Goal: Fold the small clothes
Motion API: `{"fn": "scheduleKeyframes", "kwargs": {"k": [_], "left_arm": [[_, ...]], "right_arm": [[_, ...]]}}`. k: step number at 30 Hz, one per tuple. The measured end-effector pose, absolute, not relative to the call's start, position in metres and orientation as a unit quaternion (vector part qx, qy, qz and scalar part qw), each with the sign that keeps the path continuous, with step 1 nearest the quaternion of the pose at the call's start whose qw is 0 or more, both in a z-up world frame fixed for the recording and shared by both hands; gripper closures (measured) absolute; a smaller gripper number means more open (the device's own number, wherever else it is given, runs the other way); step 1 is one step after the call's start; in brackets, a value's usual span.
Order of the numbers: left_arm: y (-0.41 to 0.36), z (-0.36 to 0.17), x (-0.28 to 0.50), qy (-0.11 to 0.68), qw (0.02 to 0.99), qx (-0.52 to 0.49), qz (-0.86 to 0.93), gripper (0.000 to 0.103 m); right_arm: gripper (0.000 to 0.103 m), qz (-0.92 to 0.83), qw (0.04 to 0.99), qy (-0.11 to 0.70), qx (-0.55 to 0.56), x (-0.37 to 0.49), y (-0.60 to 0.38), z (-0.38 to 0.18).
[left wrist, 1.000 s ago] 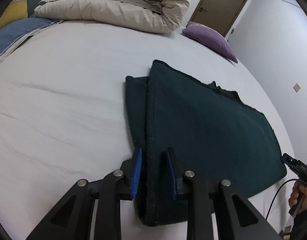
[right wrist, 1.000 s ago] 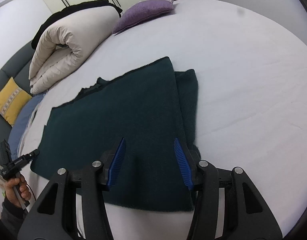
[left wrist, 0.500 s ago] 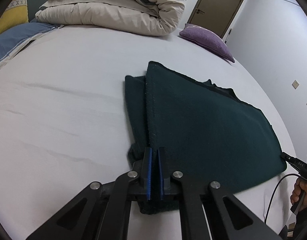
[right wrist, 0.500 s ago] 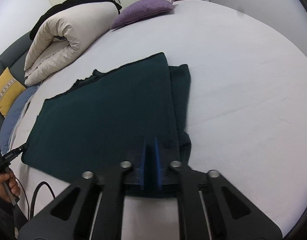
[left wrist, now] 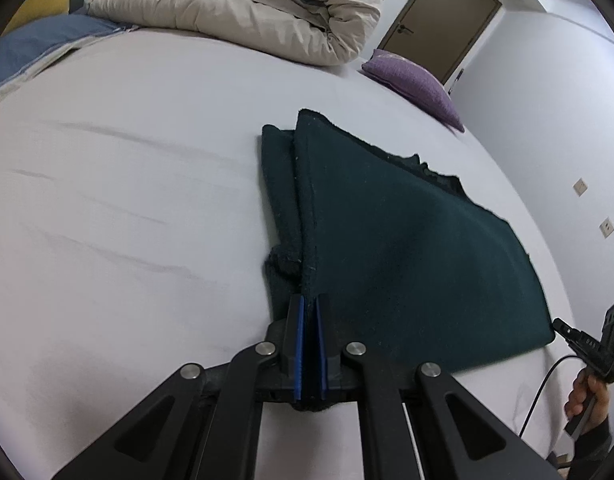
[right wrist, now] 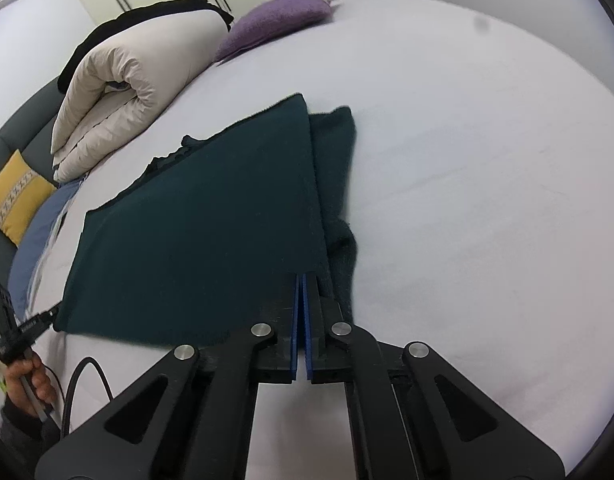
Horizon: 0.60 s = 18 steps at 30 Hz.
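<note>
A: Start at the jaws. What did each one have?

B: In the left wrist view the left gripper [left wrist: 310,312] sat low in the middle of the frame, its blue pads pressed together on the near edge of the dark green garment [left wrist: 407,248], pinching the cloth where two layers overlapped. In the right wrist view the right gripper [right wrist: 301,292] was likewise clamped on the near hem of the garment [right wrist: 211,216], low and centre.

A: And the garment itself?

B: It lay flat on the white bed sheet [left wrist: 127,208], filling the middle of both frames, with a narrower folded strip showing along one side.

A: So how would the fold go well from there?

B: I'd judge both near corners were held, so the step was to carry that edge over to the far edge. Both grippers should rise together and travel evenly, keeping the hem taut between them, so the overlapped strip doesn't slide out. Lay it down edge to edge before letting go.

A: Anything around it?

B: A rolled beige duvet [left wrist: 243,4] sat at the upper left of the left view, and a purple pillow [left wrist: 411,80] at the upper right, both well apart from the garment. A hand [left wrist: 587,392] holding the other gripper's handle showed at the lower right edge.
</note>
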<state>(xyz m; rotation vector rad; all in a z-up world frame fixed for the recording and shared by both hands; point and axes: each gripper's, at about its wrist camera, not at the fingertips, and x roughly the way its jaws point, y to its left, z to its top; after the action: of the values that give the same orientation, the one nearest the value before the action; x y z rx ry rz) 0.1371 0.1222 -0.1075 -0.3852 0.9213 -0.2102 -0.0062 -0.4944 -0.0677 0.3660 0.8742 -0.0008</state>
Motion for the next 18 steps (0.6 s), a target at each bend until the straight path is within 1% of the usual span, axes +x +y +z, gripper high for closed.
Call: {"fn": "scheduleKeyframes", "kwargs": {"k": [1, 2, 3, 4, 5, 7, 9, 10, 12, 13, 14, 15, 18], "left_arm": [[0.123, -0.108, 0.138, 0.440, 0.872, -0.188, -0.101, 0.096], [0.123, -0.108, 0.139, 0.441, 0.872, -0.189, -0.100, 0.096], [0.122, -0.108, 0.140, 0.442, 0.871, -0.190, -0.099, 0.096], [0.122, -0.109, 0.140, 0.442, 0.871, -0.191, -0.099, 0.096], [0.121, -0.109, 0.140, 0.443, 0.870, -0.191, -0.099, 0.096], [0.121, -0.110, 0.141, 0.444, 0.869, -0.193, -0.099, 0.096], [0.122, -0.111, 0.141, 0.445, 0.868, -0.195, -0.099, 0.096], [0.122, -0.111, 0.141, 0.446, 0.867, -0.196, -0.100, 0.096], [0.122, -0.111, 0.142, 0.447, 0.867, -0.195, -0.100, 0.096], [0.122, -0.111, 0.142, 0.448, 0.866, -0.195, -0.100, 0.096], [0.122, -0.111, 0.142, 0.449, 0.866, -0.195, -0.101, 0.095], [0.122, -0.111, 0.142, 0.449, 0.866, -0.195, -0.101, 0.095], [0.121, -0.110, 0.143, 0.451, 0.866, -0.190, -0.101, 0.096]], "right_arm": [[0.096, -0.004, 0.895, 0.410, 0.173, -0.008, -0.495, -0.063], [0.085, -0.005, 0.899, 0.404, 0.169, -0.009, -0.496, -0.059], [0.077, -0.006, 0.901, 0.400, 0.164, -0.008, -0.496, -0.055], [0.060, -0.006, 0.903, 0.398, 0.162, -0.006, -0.497, -0.053], [0.057, -0.004, 0.904, 0.398, 0.157, -0.003, -0.497, -0.051], [0.057, 0.002, 0.901, 0.408, 0.146, 0.006, -0.494, -0.053], [0.063, 0.009, 0.898, 0.417, 0.137, 0.015, -0.491, -0.056], [0.073, 0.009, 0.896, 0.423, 0.132, 0.018, -0.489, -0.058], [0.076, 0.000, 0.893, 0.433, 0.121, 0.024, -0.487, -0.064], [0.086, -0.004, 0.892, 0.436, 0.122, 0.026, -0.488, -0.066], [0.094, -0.006, 0.890, 0.438, 0.123, 0.027, -0.489, -0.067], [0.099, -0.011, 0.891, 0.437, 0.124, 0.027, -0.491, -0.067], [0.101, -0.019, 0.892, 0.434, 0.122, 0.023, -0.494, -0.065]]}}
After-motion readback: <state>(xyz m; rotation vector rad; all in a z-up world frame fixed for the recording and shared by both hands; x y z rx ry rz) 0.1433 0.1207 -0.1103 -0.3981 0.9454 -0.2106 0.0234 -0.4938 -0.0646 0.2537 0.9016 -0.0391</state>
